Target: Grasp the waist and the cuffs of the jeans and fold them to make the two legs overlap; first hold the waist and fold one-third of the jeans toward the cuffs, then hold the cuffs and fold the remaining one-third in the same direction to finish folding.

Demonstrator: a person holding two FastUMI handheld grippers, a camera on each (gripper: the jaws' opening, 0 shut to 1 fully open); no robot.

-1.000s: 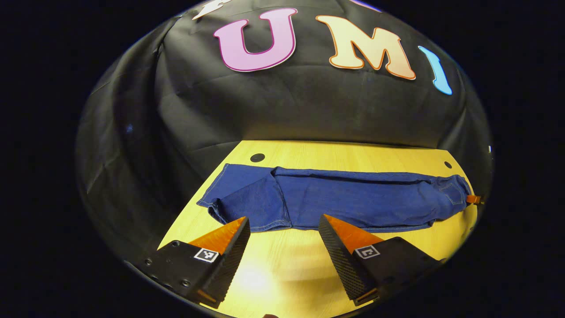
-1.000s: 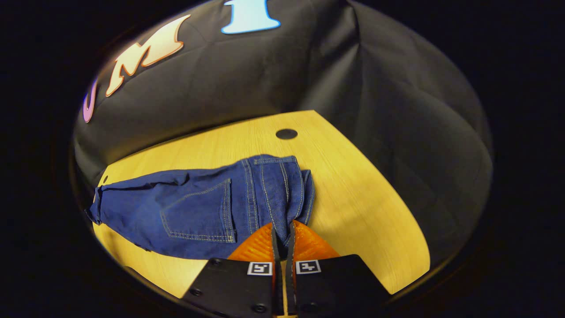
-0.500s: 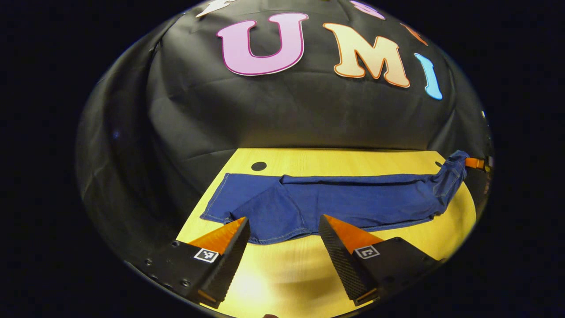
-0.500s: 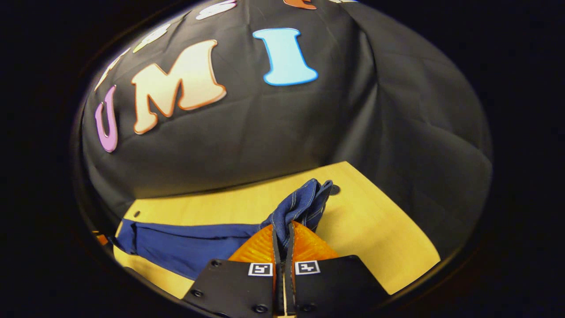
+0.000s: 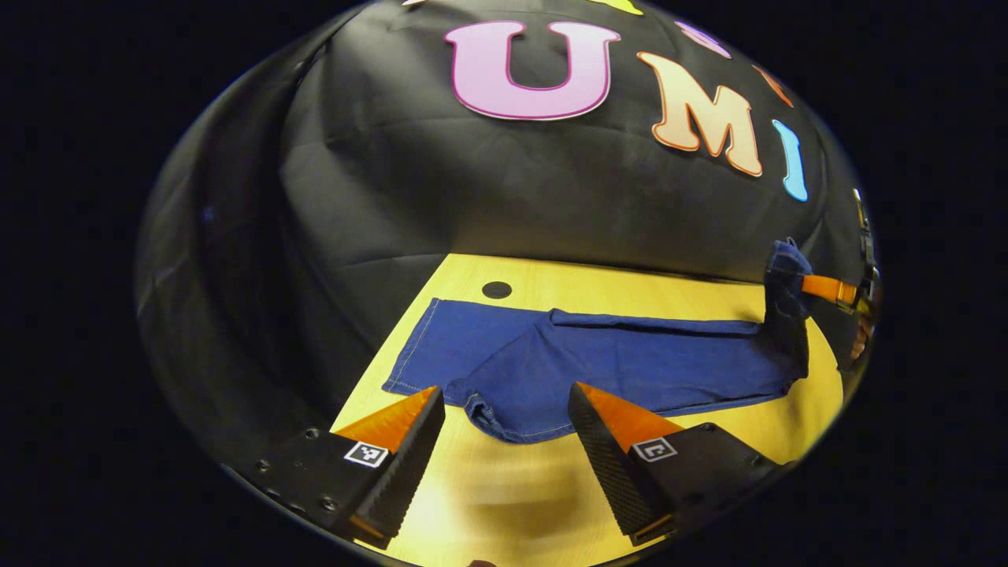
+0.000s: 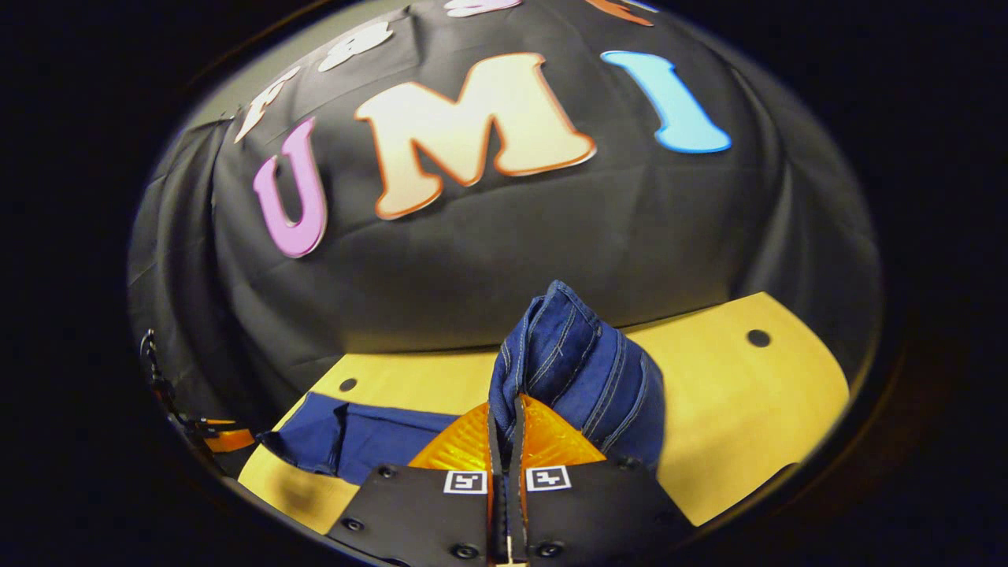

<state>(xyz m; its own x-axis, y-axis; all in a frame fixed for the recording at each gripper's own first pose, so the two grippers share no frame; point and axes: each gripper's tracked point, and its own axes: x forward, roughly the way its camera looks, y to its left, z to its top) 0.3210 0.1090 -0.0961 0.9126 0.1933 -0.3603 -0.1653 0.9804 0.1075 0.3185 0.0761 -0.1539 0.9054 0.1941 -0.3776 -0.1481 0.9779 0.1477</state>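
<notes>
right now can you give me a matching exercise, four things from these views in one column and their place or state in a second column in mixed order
Things:
1. left gripper
2. right gripper
3. waist of the jeans
4. cuffs of the jeans

Places or states:
A. bunched up and raised off the table
B. lying flat on the wood
C. fingers spread apart, holding nothing
D. fingers pressed together on denim

Pairs: 1-C, 2-D, 3-A, 4-B
</notes>
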